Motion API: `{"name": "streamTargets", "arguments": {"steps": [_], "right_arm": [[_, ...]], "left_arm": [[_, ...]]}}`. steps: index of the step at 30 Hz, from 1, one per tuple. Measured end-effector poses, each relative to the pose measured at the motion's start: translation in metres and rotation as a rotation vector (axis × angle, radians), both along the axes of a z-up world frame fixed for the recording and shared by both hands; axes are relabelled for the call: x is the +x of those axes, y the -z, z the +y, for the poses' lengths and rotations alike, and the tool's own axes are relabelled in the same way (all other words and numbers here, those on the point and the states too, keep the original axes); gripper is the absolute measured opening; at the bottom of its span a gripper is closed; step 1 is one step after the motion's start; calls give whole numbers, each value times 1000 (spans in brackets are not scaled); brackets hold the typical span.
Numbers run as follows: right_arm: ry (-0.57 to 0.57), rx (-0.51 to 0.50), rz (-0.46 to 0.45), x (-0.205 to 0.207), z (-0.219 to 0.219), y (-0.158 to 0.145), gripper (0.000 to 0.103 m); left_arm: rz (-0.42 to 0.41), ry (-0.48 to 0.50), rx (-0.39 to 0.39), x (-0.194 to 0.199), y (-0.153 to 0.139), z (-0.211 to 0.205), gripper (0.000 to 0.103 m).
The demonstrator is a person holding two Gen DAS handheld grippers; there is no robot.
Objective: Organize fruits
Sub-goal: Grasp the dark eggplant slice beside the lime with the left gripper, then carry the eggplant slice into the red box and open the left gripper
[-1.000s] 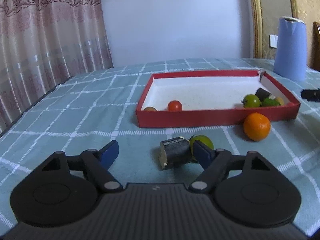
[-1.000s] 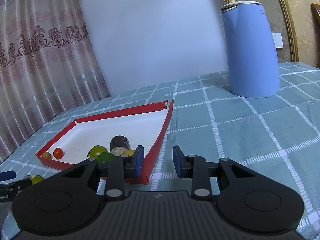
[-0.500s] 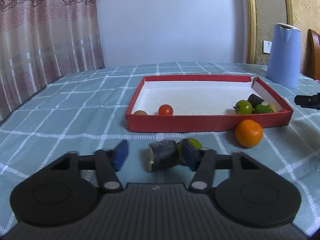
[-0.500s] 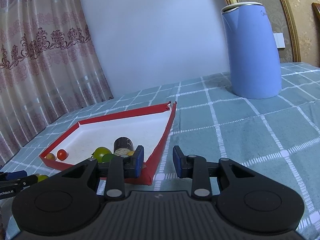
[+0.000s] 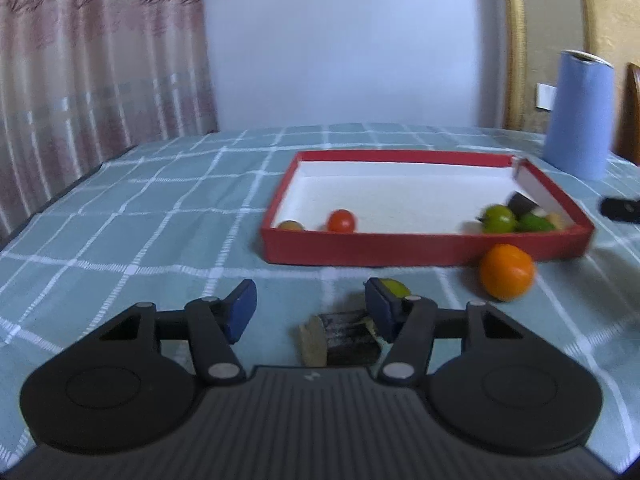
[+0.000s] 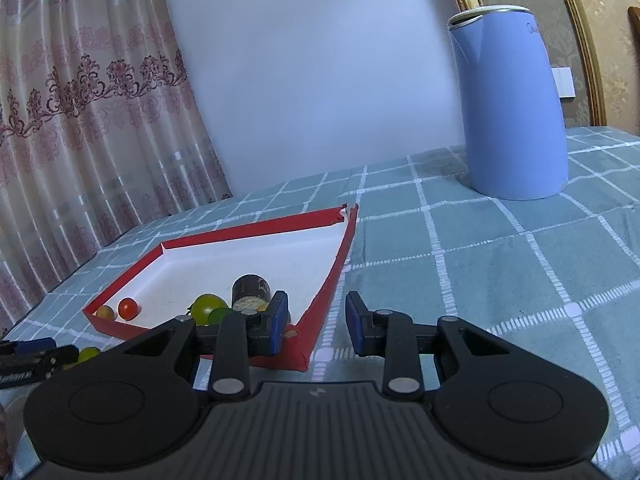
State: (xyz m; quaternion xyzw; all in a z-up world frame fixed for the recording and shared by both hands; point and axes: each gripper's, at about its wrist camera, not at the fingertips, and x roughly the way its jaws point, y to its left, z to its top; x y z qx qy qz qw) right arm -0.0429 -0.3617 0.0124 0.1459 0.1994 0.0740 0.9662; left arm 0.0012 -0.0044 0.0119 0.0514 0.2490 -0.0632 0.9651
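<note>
A red tray (image 5: 420, 248) with a white floor holds a red tomato (image 5: 341, 221), a small brownish fruit (image 5: 291, 225), green fruits (image 5: 498, 218) and a dark cylinder piece (image 5: 520, 202). On the cloth in front lie an orange (image 5: 507, 271), a green-yellow fruit (image 5: 394, 287) and a dark log-like piece (image 5: 344, 338). My left gripper (image 5: 310, 310) is open, with the log piece between its fingers, close to the right finger. My right gripper (image 6: 316, 322) is open and empty over the tray's near corner (image 6: 304, 356). The tray's fruits (image 6: 206, 308) also show there.
A blue kettle (image 6: 508, 100) stands at the back right of the checked teal tablecloth (image 5: 140, 208). A curtain (image 5: 92, 72) hangs at the left beyond the table edge. The left gripper's tip (image 6: 28, 358) shows at the right wrist view's left edge.
My left gripper has moved forward and lower over the log piece, which now lies further in between the fingers. The right gripper has barely moved.
</note>
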Motion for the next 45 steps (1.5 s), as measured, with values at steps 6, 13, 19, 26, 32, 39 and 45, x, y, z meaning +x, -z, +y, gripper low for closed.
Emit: {"name": "streamTargets", "arguments": {"steps": [6,13,19,26,32,39,45], "right_arm": [[-2,0,1,0,0,0,30],[-4,2,-3,1,-1,0,30],[-10,1,1,1,0,1,30],[-11,1,0,2,0,1,30],[-10,2,2,2,0,1,30],[-9,8,10,2,0,1,30],[-10,22,18,4,-3,2,30]], "left_arm": [[31,67,47,-20,6,-11,69],[102,60,42,-13,14,-10,32],[96,64,39,-15,15,-10,31],[54,45,40,-22,8,-8,31],[-34,80,49,-24,-22,-17,31],[-86,55,128,44,-45,-47,31],[-56,-14,136,85,-35,-48,51]]}}
